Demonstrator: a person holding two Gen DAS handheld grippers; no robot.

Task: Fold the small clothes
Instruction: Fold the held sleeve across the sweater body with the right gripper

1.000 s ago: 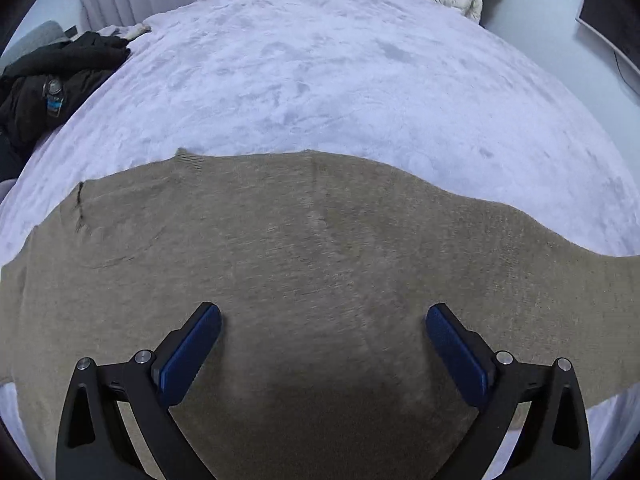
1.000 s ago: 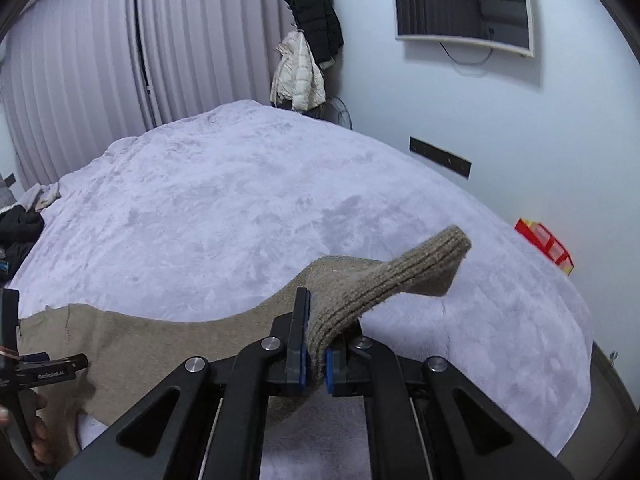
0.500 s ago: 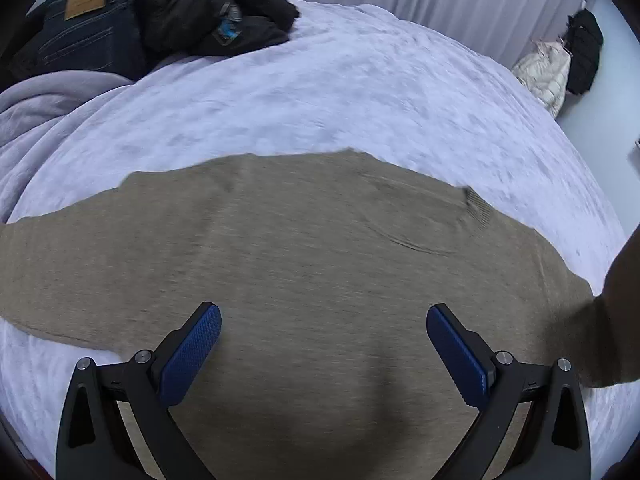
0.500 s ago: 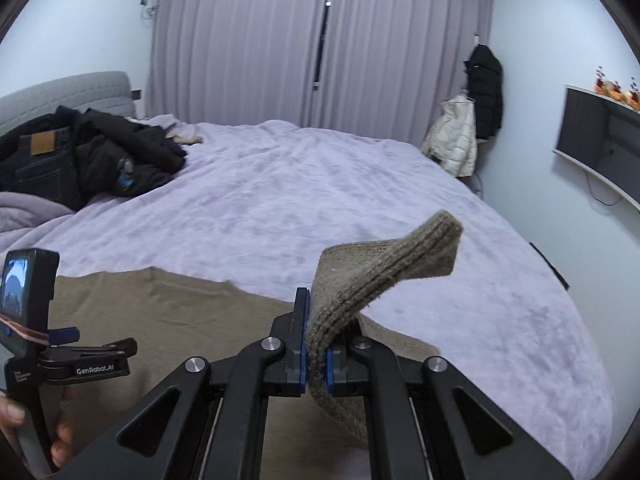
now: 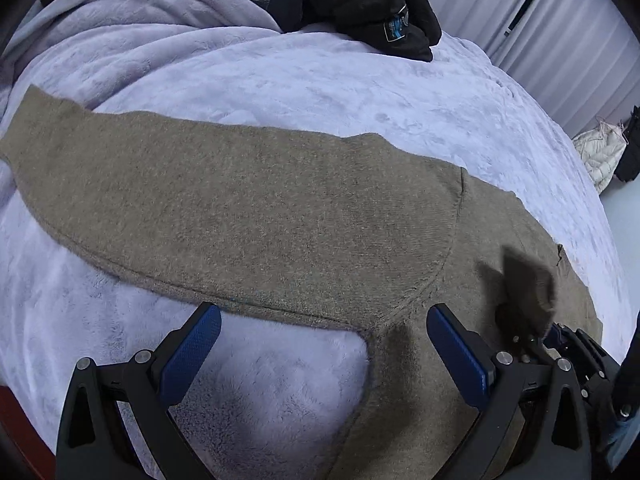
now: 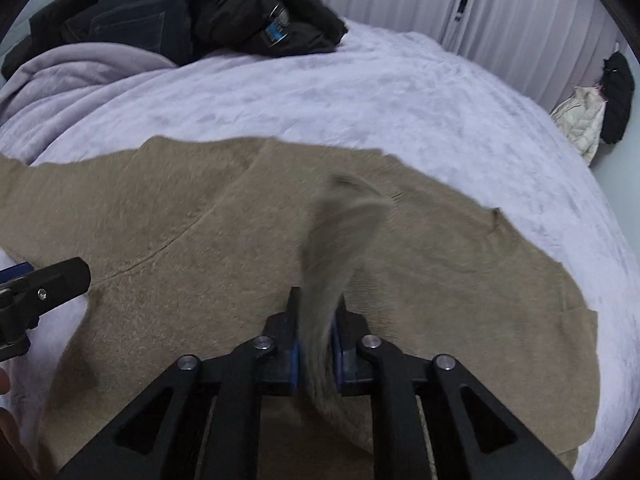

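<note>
A tan knit sweater [image 5: 280, 208] lies spread flat on the lilac bed blanket [image 5: 360, 92], one sleeve [image 5: 100, 152] stretched out to the left. My left gripper [image 5: 322, 316] hovers open over the armpit seam with nothing between its blue pads. My right gripper [image 6: 317, 300] holds the other sleeve's cuff [image 6: 344, 216] upright above the sweater's body [image 6: 180, 220]. Its jaws are opening, and the blurred cuff still fills the gap between the pads. The left wrist view shows that cuff [image 5: 524, 280] and the right gripper [image 5: 536, 336] at the lower right.
A pile of dark clothes [image 6: 240, 12] with jeans [image 6: 136, 4] sits at the bed's far left beside a bunched blanket [image 5: 120, 20]. Curtains [image 6: 480, 0] hang behind. A white jacket [image 6: 580, 120] hangs at the right. A left gripper finger [image 6: 60, 276] shows.
Both grippers swept sideways across the bed. The right one carried the cuff over the sweater's body, came lower, and its jaws parted slightly. The left one now hangs over the armpit.
</note>
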